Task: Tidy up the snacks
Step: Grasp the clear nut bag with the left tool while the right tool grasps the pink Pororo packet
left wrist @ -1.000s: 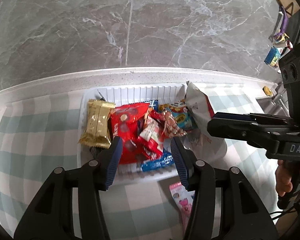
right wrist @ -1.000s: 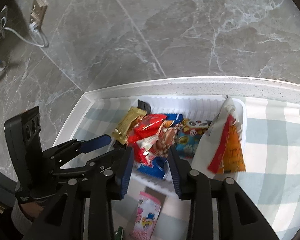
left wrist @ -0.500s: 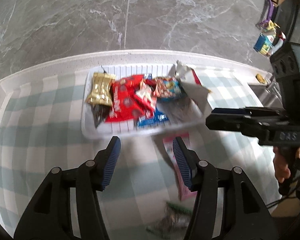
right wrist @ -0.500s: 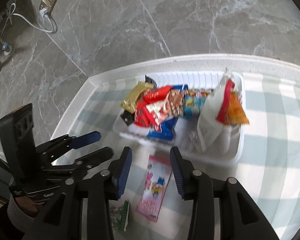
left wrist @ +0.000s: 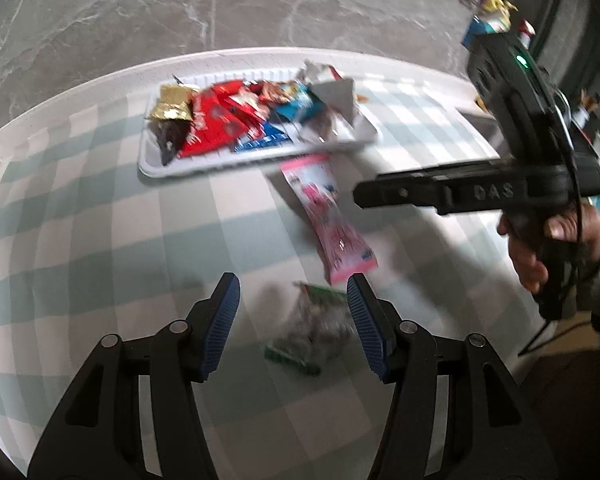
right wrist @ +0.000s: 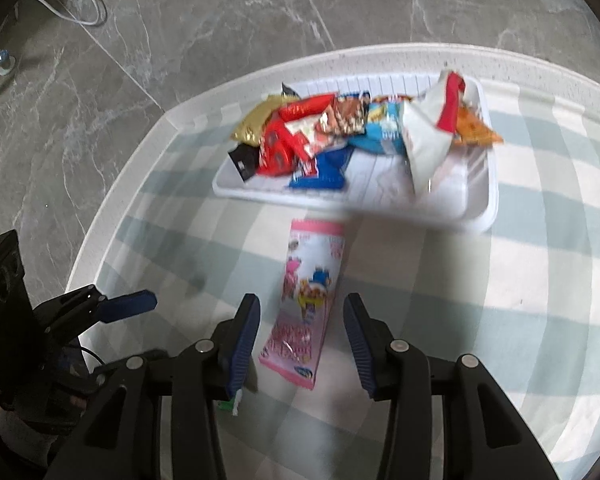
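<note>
Underfoot grey marble floor (left wrist: 140, 8), checked tablecloth (left wrist: 80, 240); left tongs (left wrist: 292, 312) released, right tongs (right wrist: 300, 332) opening, empty.

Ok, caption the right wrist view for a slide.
Right gripper opening over the pink snack packet on the checked cloth, white snack tray beyond.

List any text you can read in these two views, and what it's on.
"DAS": raised letters on the right tool's black body, seen in the left wrist view.
Pink packet: cartoon print, lettering too blurred.
Snack wrappers in the white tray: print too blurred.
Green packet: unreadable.
</note>
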{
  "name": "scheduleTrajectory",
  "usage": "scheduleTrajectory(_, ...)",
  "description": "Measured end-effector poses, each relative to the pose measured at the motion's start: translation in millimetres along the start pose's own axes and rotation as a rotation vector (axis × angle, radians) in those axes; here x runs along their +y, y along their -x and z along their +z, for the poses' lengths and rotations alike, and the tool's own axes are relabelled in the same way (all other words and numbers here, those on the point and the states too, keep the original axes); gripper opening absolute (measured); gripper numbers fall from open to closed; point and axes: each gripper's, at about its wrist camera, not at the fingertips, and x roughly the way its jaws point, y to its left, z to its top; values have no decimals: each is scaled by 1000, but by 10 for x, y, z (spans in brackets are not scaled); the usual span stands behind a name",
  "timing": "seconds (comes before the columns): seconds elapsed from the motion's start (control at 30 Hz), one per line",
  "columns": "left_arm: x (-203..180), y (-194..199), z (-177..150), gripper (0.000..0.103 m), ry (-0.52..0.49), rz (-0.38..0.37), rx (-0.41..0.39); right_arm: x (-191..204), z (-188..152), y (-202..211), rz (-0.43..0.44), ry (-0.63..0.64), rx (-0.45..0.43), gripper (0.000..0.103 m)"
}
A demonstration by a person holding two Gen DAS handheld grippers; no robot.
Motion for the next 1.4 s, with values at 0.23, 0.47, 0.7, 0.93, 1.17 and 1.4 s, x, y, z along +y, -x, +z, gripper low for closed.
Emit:
scheduleTrajectory(0.23, -153, -109, -143, 54, -81, -40, 48, 14, -79, -63, -6, -2, 16, 48)
scheduleTrajectory(0.47, -217, -307, -213, 54, -153, -42, 105, 17, -109, -136, -10, 2, 33, 51)
scheduleTrajectory(0.7, -226, -459, -208, 55, -200, -34, 141, 53, -93, -225, -22, 21, 47, 51)
scheduleTrajectory(0.93, -266, -641, -202, 55, -236, -10, 172, 104, -42, -329, -41, 46, 56, 51)
scheduleTrajectory(1.17, -303, -722, -181, 55, -255, -2, 175, 131, -3, -446, -60, 57, 73, 51)
scheduleTrajectory(1.4, -309, -770, -157, 55, -258, 3, 165, 148, 19, -486, -72, 72, 75, 47)
